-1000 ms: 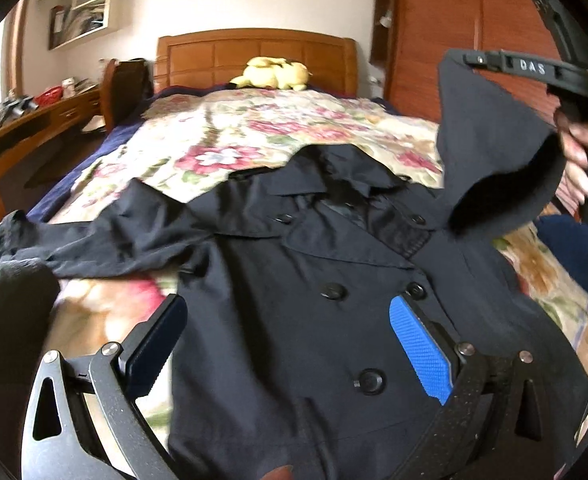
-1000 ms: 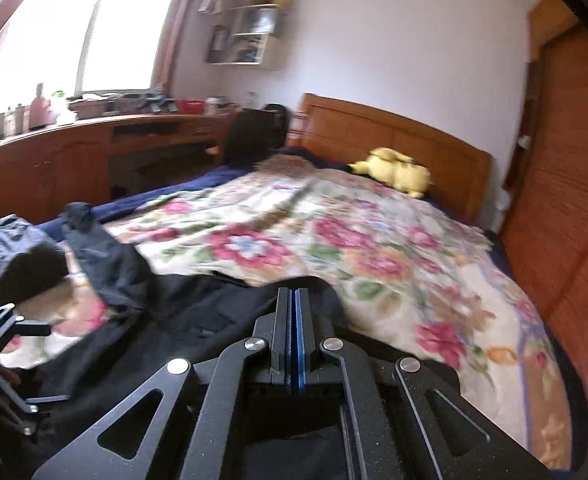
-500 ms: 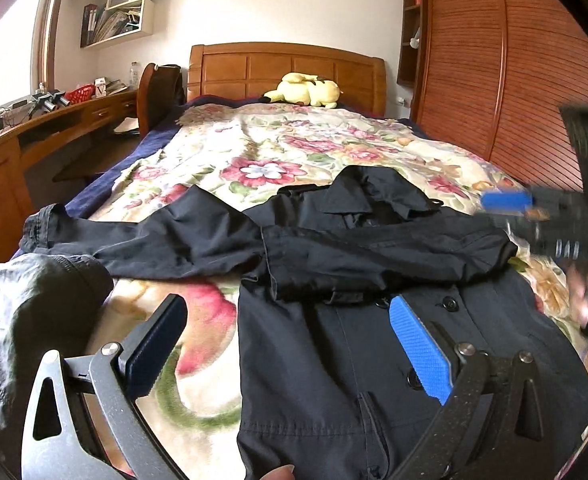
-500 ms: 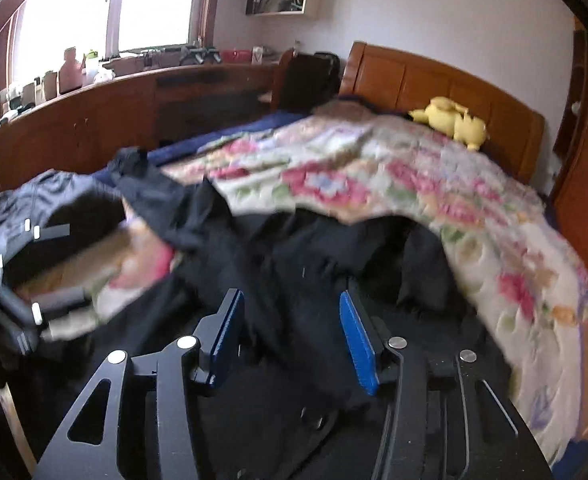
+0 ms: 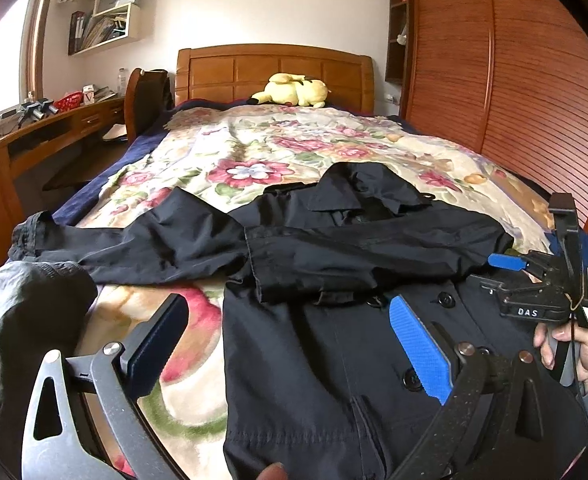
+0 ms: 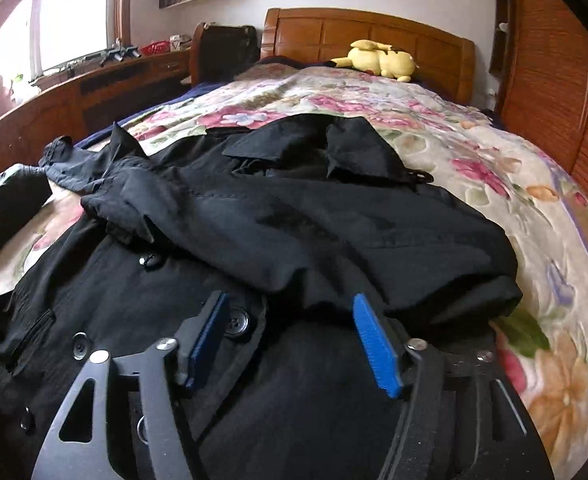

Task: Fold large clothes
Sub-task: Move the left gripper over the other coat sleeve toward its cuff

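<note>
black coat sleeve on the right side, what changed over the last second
The right gripper carried the coat's right sleeve down and laid it across the chest of the black coat, then let go; its jaws have just been opening and stand open over the coat. The left sleeve, left gripper and yellow plush stayed as they were.

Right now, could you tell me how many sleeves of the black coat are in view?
2. The folded sleeve lies across the coat at its chest; the outstretched sleeve lies sideways on the floral bedspread.
</note>
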A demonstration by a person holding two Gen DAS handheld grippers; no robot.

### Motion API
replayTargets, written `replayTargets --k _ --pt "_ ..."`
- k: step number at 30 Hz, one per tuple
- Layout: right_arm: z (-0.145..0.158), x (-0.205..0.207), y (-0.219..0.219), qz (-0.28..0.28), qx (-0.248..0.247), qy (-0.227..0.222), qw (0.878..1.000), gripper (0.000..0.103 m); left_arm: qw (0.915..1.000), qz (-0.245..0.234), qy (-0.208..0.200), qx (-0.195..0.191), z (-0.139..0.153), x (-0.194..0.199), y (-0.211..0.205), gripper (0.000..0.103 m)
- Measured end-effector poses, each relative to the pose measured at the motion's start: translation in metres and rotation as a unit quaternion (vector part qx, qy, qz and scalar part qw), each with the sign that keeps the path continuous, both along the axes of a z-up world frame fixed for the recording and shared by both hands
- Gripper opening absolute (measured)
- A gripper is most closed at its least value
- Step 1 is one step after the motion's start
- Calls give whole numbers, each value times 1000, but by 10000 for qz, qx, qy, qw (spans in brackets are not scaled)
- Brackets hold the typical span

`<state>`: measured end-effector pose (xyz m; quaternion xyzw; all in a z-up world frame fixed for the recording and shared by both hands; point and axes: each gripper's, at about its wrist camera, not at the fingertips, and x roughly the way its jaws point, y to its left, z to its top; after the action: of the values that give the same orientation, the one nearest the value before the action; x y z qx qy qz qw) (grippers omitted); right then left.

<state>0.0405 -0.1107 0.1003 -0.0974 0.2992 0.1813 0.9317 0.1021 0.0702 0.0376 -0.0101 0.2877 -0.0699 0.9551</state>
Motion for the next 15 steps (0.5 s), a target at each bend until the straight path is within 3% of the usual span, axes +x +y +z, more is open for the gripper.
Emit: replayTargets --k 1,5,8,12,15 --pt "-3 1 1 2 24 -28 10000 82 10000 -19 35 -18 -1 3 -1 100" --pt "-28 10 -6 12 122 -71 9999 82 9992 -161 308 -175 -6 23 -3 86" --pt "-41 16 -16 -35 248 -65 9997 82 9980 -296 557 -30 -9 44 -9 79" --pt "-44 16 -19 -3 240 -137 9996 82 9954 -453 740 412 -13 67 -21 77" --pt "-44 16 -19 4 260 -207 9994 82 9942 -432 900 399 -15 83 -22 77"
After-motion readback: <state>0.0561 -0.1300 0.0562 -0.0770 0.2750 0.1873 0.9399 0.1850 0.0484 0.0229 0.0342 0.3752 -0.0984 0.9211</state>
